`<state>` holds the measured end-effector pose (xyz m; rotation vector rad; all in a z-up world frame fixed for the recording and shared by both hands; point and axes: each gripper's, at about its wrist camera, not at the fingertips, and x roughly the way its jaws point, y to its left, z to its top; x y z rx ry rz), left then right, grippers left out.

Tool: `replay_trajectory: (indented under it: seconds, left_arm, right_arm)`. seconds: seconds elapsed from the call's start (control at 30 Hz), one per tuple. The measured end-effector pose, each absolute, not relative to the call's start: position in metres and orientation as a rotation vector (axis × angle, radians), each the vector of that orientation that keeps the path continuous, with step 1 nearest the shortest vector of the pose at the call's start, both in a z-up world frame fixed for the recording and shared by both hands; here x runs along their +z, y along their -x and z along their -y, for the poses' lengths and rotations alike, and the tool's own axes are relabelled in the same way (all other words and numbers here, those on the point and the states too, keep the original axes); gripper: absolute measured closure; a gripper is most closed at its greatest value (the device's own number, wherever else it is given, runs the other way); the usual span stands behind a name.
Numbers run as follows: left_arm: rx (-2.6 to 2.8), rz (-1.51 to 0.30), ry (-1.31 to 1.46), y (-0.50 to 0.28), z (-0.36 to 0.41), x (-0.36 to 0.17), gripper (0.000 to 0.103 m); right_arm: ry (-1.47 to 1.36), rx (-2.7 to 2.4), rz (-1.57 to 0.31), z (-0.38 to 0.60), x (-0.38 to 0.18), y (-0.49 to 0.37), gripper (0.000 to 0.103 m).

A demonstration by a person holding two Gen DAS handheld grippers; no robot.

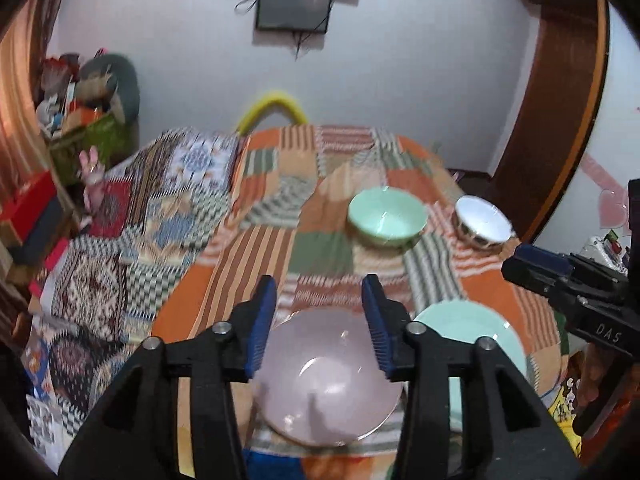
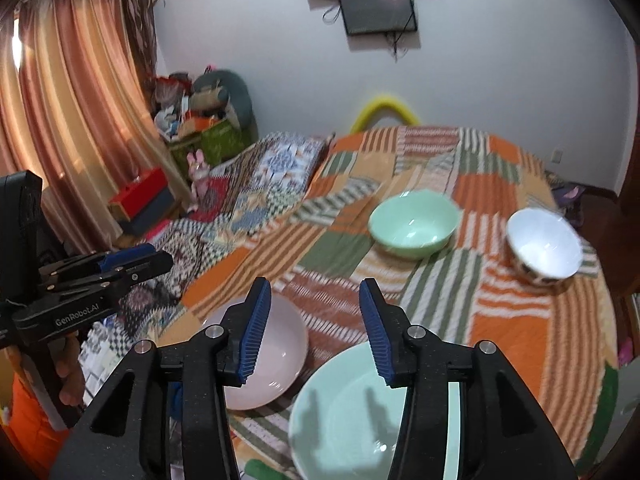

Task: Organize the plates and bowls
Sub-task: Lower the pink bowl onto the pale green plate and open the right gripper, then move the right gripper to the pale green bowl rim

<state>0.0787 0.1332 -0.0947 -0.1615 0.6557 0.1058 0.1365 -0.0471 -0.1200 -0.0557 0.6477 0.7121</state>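
On the table's patchwork cloth a pink plate lies at the near edge, and a mint green plate lies just to its right. Farther back stand a mint green bowl and, right of it, a white bowl with a dark patterned outside. My left gripper hangs open above the pink plate, holding nothing. Above the green plate my right gripper is open too, and only its shadow touches the plate.
A yellow chair back rises behind the table. Left of the table spreads a patterned blanket, with a cluttered pile in the corner and a curtain beside it. A wooden door frame stands at the right.
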Motion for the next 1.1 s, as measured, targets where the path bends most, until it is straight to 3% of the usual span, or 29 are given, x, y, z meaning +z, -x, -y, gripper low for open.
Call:
replay_trajectory:
  seconds: [0.17,0.3,0.67,1.1]
  left_arm:
    - [0.082,-0.625,0.136,-0.106,-0.12,-0.074,0.057]
    - [0.067,-0.617,0.135,-0.129,-0.114,-0.068,0.044]
    - [0.045,-0.672,0.117,-0.217,-0.107,-0.078,0.043]
    - [0.031,-0.813,0.159,-0.312,-0.129,-0.146,0.043]
  right_arm:
    - [0.039,0.668,-0.597,0.068,-0.107,-0.147,0.06]
    - [0.037,0.627,-0.573,0.081,-0.101,-0.16,0.059]
    - [0.04,0.534,-0.573,0.096,-0.101,-0.216,0.055]
    - [0.03,0.527,-0.681,0.086,-0.135,-0.288,0.055]
